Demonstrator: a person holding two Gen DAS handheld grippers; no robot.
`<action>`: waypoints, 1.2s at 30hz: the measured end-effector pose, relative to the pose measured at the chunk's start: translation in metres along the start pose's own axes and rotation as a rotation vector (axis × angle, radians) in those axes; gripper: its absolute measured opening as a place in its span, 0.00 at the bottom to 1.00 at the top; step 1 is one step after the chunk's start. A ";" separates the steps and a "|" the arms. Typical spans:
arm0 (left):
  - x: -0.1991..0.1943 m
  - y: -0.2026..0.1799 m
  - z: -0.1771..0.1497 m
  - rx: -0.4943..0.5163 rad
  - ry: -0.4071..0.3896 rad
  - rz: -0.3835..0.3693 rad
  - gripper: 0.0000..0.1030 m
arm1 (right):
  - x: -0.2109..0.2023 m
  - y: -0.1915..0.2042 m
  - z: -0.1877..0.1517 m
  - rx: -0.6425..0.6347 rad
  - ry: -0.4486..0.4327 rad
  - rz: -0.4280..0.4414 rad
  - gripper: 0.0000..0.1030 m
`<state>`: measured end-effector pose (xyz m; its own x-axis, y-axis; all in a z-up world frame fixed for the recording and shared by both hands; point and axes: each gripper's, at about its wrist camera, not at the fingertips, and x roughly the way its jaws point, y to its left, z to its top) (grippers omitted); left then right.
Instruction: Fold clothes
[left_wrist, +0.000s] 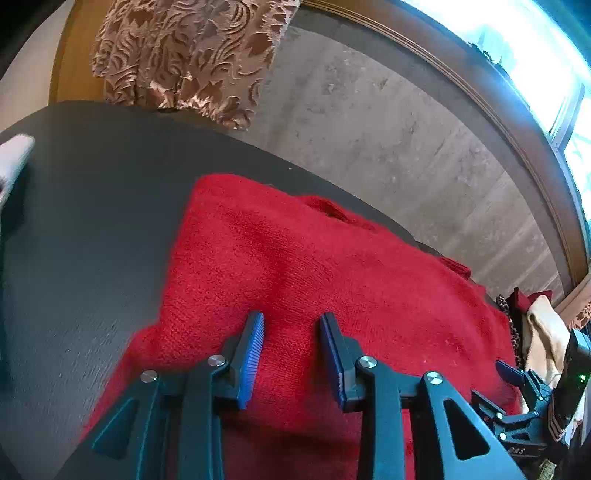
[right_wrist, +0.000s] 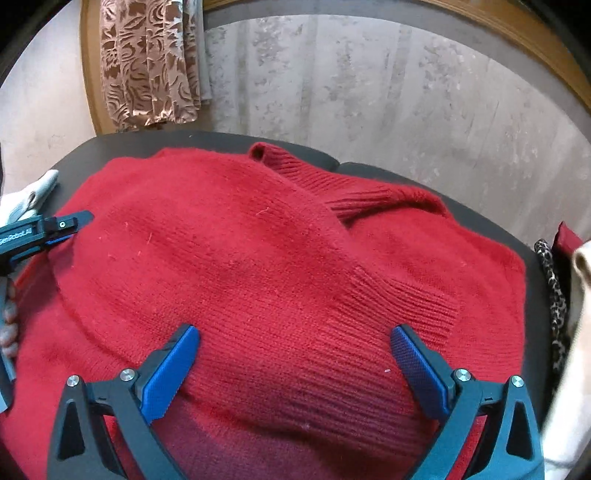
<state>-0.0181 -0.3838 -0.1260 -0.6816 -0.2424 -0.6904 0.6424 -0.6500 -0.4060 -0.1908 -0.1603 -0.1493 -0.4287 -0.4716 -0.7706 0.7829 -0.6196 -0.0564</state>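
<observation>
Red sweater lies spread over the dark desk, a sleeve folded across it; right tongs gape wide above the knit, left tongs partly apart over it, nothing gripped in either

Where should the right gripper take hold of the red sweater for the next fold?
Probably the ribbed cuff of the sleeve lying across the red sweater. It ends beside the right gripper, whose jaws stand wide open over it. Come from above, pinching across the cuff's free edge.
</observation>
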 end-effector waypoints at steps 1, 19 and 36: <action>0.004 0.001 0.001 0.003 0.000 0.000 0.31 | 0.001 -0.003 0.001 -0.003 -0.003 0.008 1.00; 0.000 0.004 0.020 0.022 0.038 -0.080 0.37 | -0.035 -0.039 0.000 0.129 0.012 0.263 1.00; -0.180 0.125 -0.106 -0.110 0.013 -0.117 0.45 | -0.196 -0.101 -0.236 0.670 0.030 0.539 1.00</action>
<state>0.2220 -0.3454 -0.1165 -0.7498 -0.1603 -0.6419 0.5942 -0.5899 -0.5468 -0.0793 0.1424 -0.1428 -0.0554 -0.7971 -0.6013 0.4412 -0.5598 0.7014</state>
